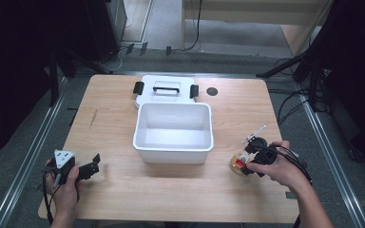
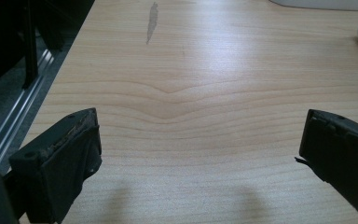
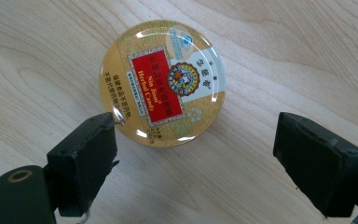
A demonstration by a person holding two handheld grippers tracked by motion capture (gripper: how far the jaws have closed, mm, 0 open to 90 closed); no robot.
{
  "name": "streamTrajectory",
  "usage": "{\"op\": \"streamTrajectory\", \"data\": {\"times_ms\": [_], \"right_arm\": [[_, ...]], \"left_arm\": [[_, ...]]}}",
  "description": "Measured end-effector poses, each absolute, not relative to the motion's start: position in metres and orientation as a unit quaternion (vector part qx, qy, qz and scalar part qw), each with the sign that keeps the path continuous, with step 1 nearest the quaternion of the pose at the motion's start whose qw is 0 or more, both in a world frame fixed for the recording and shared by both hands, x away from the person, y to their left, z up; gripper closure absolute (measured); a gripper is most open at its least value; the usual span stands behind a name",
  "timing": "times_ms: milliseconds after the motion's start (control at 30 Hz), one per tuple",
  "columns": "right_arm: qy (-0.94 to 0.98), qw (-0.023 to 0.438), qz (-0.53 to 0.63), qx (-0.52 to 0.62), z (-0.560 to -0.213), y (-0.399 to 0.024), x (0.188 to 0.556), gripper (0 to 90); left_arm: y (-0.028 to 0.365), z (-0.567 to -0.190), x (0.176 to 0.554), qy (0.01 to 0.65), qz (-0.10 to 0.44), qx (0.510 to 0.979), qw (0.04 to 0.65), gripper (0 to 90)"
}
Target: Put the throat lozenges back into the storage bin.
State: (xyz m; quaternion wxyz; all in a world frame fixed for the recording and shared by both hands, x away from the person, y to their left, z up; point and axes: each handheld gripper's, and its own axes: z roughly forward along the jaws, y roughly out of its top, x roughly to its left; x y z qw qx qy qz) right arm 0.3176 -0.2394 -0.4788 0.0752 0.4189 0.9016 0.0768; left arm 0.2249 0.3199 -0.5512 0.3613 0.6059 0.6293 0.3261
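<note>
My left gripper [image 1: 94, 164] sits low at the near left corner of the pale wooden tabletop [image 1: 114, 190], its jaws spread wide with only bare wood grain between them in the left gripper view. My right gripper [image 3: 193, 149] is at the near right, also wide open and holding nothing; through its own view I look down on a round gold candy tin with a red label [image 3: 162, 81] lying flat on the wood, with the left jaw's tip at the tin's rim, possibly touching it, though I can't be sure, and the right jaw well clear of it. In the high view the tin [image 1: 238, 164] lies just beside that gripper, right of the white rectangular plastic bin [image 1: 173, 142] standing open at the tabletop's middle. Behind the bin, touching its far wall, lies a white lid with black clips and handle [image 1: 166, 89], and a small dark round spot [image 1: 212, 91] sits just right of it.
</note>
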Motion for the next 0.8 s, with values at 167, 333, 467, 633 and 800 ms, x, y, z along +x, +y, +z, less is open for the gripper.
{"op": "streamTrajectory", "data": {"times_ms": [167,333,467,633,800], "right_arm": [[0.905,0.060,0.062,0.416,-0.477,-0.233,0.324,13.2],[0.906,0.052,0.059,0.415,-0.476,-0.231,0.330,12.9],[0.905,0.045,0.053,0.420,-0.474,-0.228,0.332,11.0],[0.905,0.041,0.050,0.420,-0.476,-0.226,0.336,3.4],[0.909,0.031,0.041,0.414,-0.482,-0.219,0.341,2.2]], "left_arm": [[0.320,-0.551,0.225,0.628,0.326,0.607,0.363,0.0],[0.320,-0.551,0.225,0.628,0.325,0.606,0.363,0.0],[0.321,-0.551,0.225,0.627,0.324,0.606,0.366,0.0],[0.321,-0.551,0.225,0.626,0.323,0.607,0.368,0.0],[0.321,-0.551,0.225,0.626,0.319,0.609,0.369,0.0]]}}
